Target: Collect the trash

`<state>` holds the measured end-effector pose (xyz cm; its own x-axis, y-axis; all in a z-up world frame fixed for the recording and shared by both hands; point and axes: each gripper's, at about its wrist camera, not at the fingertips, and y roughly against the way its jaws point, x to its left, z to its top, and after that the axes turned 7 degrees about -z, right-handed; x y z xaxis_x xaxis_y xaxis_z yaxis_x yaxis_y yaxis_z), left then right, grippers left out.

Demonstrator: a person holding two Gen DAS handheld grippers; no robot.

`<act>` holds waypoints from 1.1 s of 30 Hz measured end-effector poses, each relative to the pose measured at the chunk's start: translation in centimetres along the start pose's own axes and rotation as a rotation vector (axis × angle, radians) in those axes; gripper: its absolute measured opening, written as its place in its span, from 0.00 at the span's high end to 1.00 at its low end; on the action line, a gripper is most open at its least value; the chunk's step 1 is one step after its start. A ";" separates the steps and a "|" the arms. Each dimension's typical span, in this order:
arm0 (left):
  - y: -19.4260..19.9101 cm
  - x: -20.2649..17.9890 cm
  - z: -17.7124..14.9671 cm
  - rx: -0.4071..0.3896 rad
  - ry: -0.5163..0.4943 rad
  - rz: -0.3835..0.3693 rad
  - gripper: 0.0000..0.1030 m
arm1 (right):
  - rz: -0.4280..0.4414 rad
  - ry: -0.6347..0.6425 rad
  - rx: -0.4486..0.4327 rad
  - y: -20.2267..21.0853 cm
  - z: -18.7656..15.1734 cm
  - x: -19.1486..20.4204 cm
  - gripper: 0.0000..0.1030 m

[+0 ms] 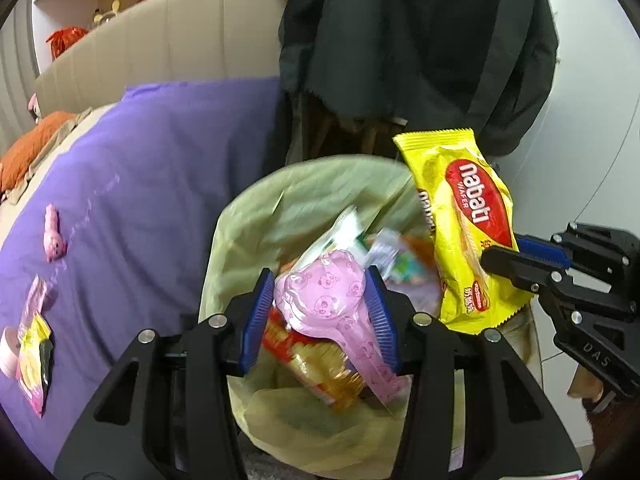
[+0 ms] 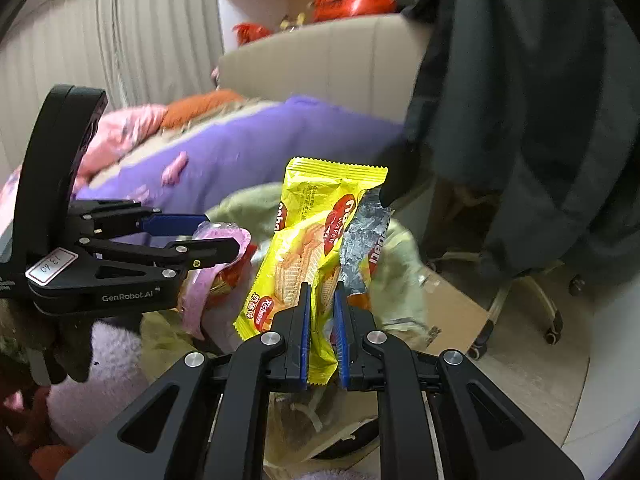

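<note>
Yellow wafer wrapper (image 2: pixel 304 248): clamped near its lower end between the blue pads of my right gripper (image 2: pixel 322 332), standing upright above the far rim of the bin. I hold it by the tail so the long body hangs clear and should fall straight once released. It is glossy, crinkled, printed with a red oval logo; a torn flap shows silver foil on one side. It looks light and flattened, probably empty.

Pink wrapper (image 1: pixel 326 300): pinched across its width by my left gripper (image 1: pixel 320 320), directly over the bin's mouth. The jaws stand fairly wide yet both pads press on the film, so this is a grip, not an open claw. The film is translucent pink with small bear faces, puffed at the top and trailing to a narrow tail below. A red-and-gold snack packet (image 1: pixel 308 360) shows behind it; I cannot tell whether that one is caught in the jaws too or lies in the bin.

Bin (image 1: pixel 256 216): lined with a pale green bag, already holding mixed wrappers.

Remaining work, in my judgement: on the purple bedspread (image 1: pixel 160 160) lie a small pink piece (image 1: pixel 54 236) and a pink-and-yellow packet (image 1: pixel 34 344), both well apart from the bin. A dark jacket (image 1: pixel 420 32) hangs behind.
</note>
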<state>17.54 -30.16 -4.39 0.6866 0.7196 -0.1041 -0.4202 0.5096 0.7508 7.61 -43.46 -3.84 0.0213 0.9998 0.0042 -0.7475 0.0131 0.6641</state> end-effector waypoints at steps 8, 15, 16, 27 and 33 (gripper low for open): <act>-0.5 1.7 -1.4 0.032 0.015 -0.003 0.57 | 0.016 0.031 0.067 -3.1 0.2 0.9 0.88; -0.4 2.5 -1.4 0.025 0.047 -0.046 0.57 | 0.008 0.050 0.100 -3.2 0.3 1.3 0.88; -0.4 3.0 -1.2 0.022 0.054 -0.053 0.57 | 0.006 0.047 0.100 -3.2 0.3 1.3 0.88; 1.5 4.3 -1.5 -0.017 0.136 -0.172 0.50 | -0.021 0.034 0.088 -2.4 0.4 1.5 0.86; 4.5 5.1 -1.3 -0.093 0.162 -0.177 0.39 | -0.026 -0.005 0.052 -1.0 0.9 1.2 0.63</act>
<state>18.35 -23.58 -2.42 0.6533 0.6777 -0.3375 -0.3602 0.6703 0.6488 8.98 -42.34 -3.79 0.0437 0.9990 -0.0098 -0.7113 0.0381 0.7018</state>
